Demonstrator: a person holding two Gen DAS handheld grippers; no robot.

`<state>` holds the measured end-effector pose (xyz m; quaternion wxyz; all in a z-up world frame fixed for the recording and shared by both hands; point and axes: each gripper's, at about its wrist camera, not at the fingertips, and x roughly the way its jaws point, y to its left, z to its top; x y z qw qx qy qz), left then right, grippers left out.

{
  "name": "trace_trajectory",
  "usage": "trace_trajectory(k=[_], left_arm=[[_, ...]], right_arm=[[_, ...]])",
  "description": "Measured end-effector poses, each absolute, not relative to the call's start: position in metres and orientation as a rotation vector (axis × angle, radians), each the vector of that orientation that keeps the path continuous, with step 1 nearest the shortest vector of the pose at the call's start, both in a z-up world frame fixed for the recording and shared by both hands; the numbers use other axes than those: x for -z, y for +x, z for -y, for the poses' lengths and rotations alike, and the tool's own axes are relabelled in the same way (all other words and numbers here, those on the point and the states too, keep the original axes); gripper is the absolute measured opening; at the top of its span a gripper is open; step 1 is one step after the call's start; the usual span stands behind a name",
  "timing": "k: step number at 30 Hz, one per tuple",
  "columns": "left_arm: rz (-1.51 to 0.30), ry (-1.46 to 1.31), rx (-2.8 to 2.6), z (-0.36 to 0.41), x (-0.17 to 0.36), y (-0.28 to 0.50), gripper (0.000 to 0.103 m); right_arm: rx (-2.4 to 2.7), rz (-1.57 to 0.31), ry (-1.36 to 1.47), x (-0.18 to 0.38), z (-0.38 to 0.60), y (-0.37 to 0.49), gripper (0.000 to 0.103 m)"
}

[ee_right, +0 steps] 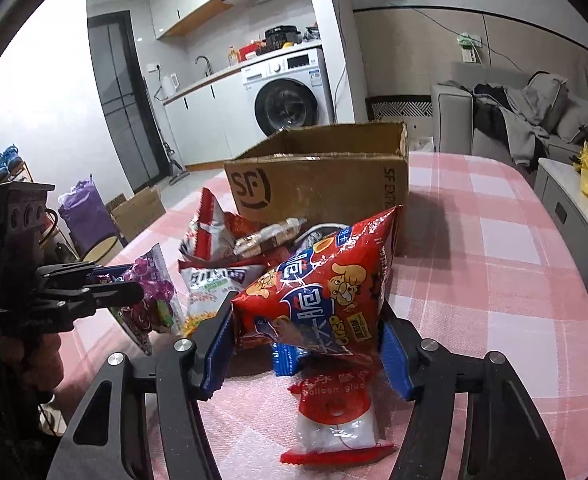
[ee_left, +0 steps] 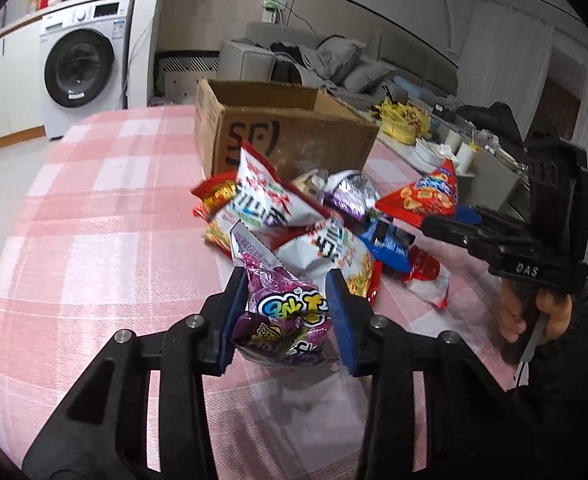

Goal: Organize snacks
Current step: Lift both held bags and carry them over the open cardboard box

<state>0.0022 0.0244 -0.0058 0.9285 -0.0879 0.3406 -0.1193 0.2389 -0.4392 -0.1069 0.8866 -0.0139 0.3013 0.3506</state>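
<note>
Currently, two snack bags are held at once in front of the open cardboard box (ee_left: 294, 136), which stands on the pink checked tablecloth (ee_left: 94, 208). A purple snack bag (ee_left: 282, 312) is pinched between the blue pads (ee_left: 340, 312) of the left gripper (ee_left: 288, 322), nearest the camera and farthest from the box. A red crisp bag (ee_right: 318, 292) is clamped by the right gripper (ee_right: 306, 344), its upper corner reaching toward the box's front right corner. Between the two held bags and the box, a loose pile is seen: white-and-red bags (ee_left: 262, 196), a silver-purple packet (ee_left: 350, 192) and a blue packet (ee_left: 390, 240). A red-and-white packet (ee_right: 338, 412) is seen lying flat on the cloth beneath the red bag, on the side away from the box.
</note>
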Motion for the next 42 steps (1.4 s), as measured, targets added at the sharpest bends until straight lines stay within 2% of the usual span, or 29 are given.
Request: trace_trajectory(k=[21, 42], left_arm=[[-0.467, -0.116, 0.152, -0.027, -0.071, 0.004, 0.037], [-0.397, -0.152, 0.121, -0.027, -0.112, 0.100, 0.037]], right_arm=[[-0.750, -0.564, 0.045, 0.061, 0.448, 0.241, 0.064], [-0.763, -0.548, 0.119, 0.013, 0.429, 0.290, 0.064]])
